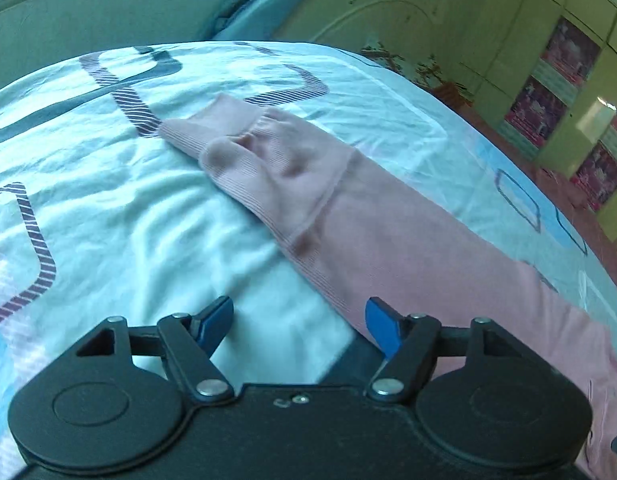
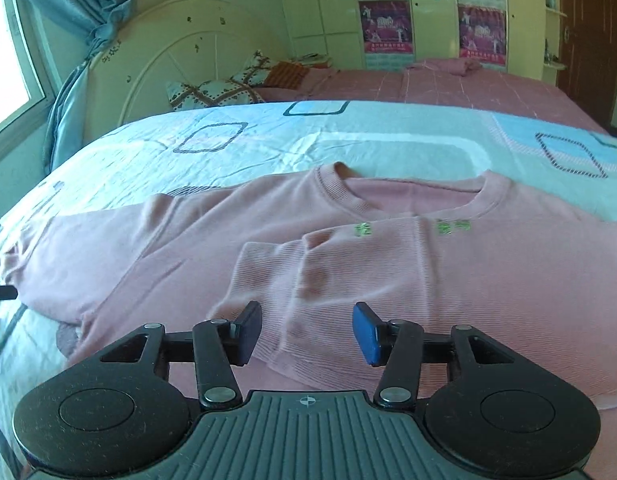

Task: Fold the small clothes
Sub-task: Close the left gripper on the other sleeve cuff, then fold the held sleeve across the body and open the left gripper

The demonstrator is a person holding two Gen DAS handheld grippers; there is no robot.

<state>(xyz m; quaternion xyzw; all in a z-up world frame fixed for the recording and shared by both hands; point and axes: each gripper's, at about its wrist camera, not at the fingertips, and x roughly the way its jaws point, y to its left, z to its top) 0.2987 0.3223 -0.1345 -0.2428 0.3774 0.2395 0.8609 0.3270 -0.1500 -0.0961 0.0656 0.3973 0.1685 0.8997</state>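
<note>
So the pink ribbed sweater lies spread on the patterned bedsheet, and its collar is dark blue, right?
Not quite: the pink ribbed sweater does lie on the patterned bedsheet, but its collar is pink like the rest, as the right wrist view shows.

Your pink sweater (image 2: 388,264) is soft matt knit cloth, finely ribbed at the cuff (image 1: 268,176) and collar. The bed sheet (image 1: 128,208) beneath is thin, creased printed cotton-like cloth. Your left gripper (image 1: 299,322) and right gripper (image 2: 307,330) show matt black plastic, bright metal rivets, smooth blue pads.
</note>
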